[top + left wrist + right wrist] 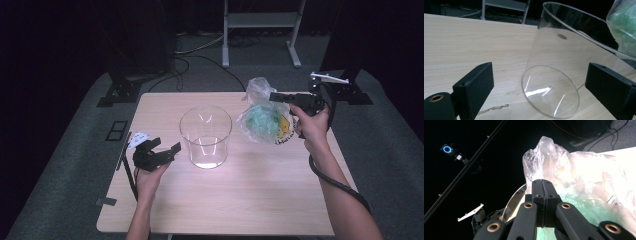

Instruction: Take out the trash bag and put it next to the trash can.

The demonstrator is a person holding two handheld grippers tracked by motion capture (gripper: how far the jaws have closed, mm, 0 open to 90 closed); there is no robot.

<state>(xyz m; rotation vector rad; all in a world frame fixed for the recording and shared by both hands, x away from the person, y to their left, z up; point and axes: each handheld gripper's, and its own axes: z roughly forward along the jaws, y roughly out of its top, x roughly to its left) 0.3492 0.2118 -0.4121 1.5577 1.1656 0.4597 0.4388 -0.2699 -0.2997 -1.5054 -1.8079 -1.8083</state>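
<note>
My right gripper (278,97) has its fingers pinched on the neck of the plastic bag (262,120), which hangs just right of the glass jar (205,136), mouth up on the surface (250,200). Left gripper (160,146), fingers wide, sits just left of the jar. Jar rim stands between bag and opening.

Left gripper (161,150) fingers (475,86) spread wide, right gripper (274,96) fingers (543,192) pressed together
</note>
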